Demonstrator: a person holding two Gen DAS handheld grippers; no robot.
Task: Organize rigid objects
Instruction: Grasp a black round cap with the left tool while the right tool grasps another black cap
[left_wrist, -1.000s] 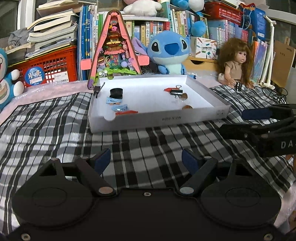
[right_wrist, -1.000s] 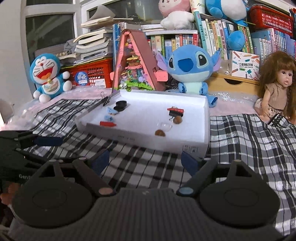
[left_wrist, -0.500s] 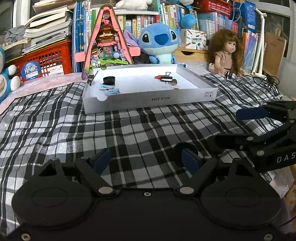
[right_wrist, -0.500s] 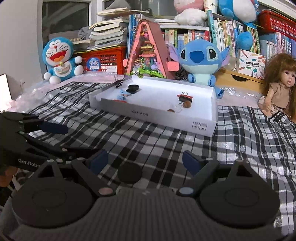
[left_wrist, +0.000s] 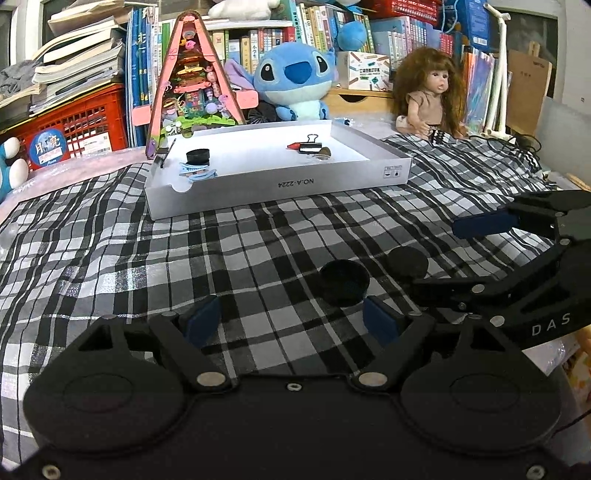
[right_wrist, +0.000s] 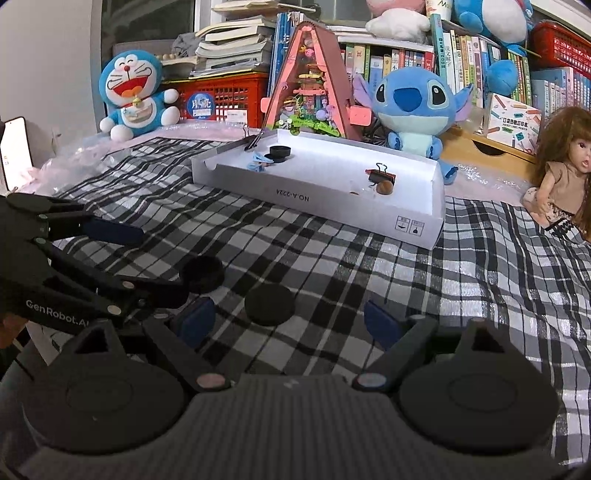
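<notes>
Lying on the checked cloth (left_wrist: 184, 258) are two small black round pieces: an open cup-like cap (left_wrist: 344, 282) and, just to its right, a flat black disc (left_wrist: 407, 261). They sit close together but apart, on the near side of the cloth. The left gripper (left_wrist: 291, 319) hovers just short of the cap, its blue-padded fingers (left_wrist: 201, 320) spread wide with nothing between them. The right gripper (right_wrist: 284, 319) is likewise wide open and empty, its fingers (right_wrist: 380, 323) on either side of the disc without touching it.

Farther back rests a shallow white box (left_wrist: 258, 192) printed "NO.A-2224". Inside, at its left end, sit another black cap (left_wrist: 197, 156) and some pale blue clips (left_wrist: 195, 170); toward the right lies a black binder clip (left_wrist: 310, 147) beside a brown round thing. Beyond the box stand a pink triangular toy house (left_wrist: 192, 85), a blue plush (left_wrist: 295, 79), a doll (left_wrist: 430, 94), a red crate (left_wrist: 74, 122) and crowded bookshelves (left_wrist: 406, 33).
</notes>
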